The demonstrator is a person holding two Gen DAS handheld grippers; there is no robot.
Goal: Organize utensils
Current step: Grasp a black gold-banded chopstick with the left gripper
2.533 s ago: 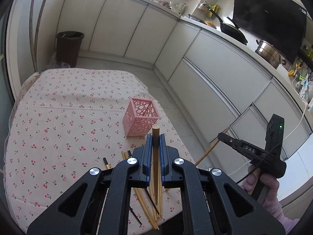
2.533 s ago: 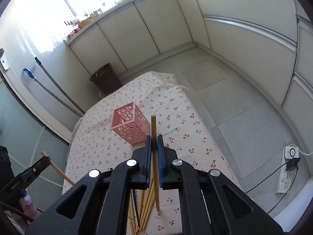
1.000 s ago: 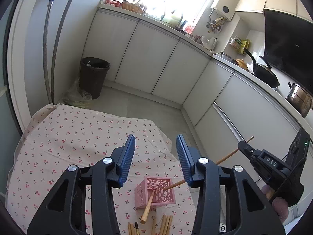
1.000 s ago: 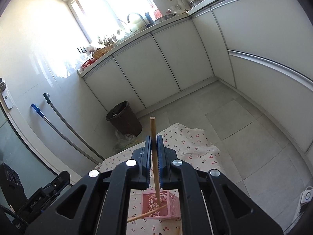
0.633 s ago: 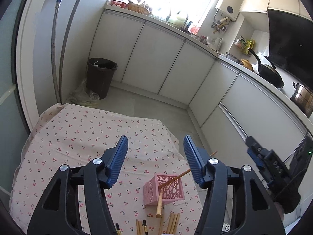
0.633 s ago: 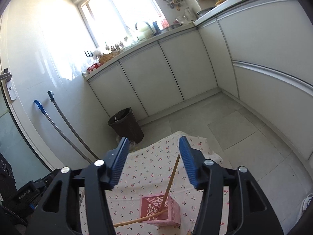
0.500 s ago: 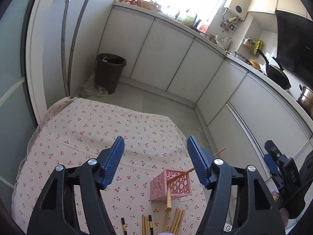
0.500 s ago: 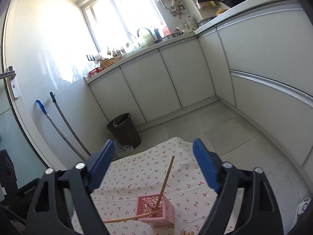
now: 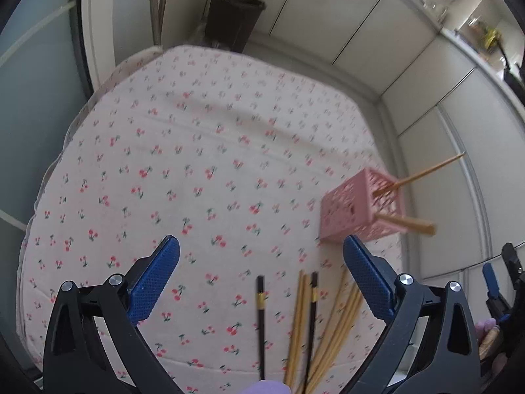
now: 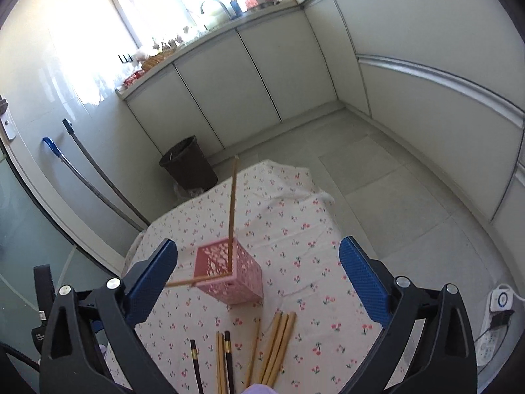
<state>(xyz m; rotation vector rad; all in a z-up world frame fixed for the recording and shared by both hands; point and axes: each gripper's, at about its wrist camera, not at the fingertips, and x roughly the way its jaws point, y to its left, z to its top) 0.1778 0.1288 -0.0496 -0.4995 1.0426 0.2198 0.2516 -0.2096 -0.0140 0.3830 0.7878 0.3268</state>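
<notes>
two chopsticks in holder on table

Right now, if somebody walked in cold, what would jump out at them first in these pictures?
Probably the pink basket on the cherry-print tablecloth, with two wooden chopsticks poking out at odd angles. Next, the loose pile of chopsticks lying on the cloth in front of it, a few of them black.

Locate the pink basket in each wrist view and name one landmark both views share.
Left wrist view: the pink basket sits right of centre on the cherry-print cloth.
Right wrist view: the pink basket sits just left of centre, low in the picture.
Shared landmark: the dark bin on the floor beyond the table.
</notes>
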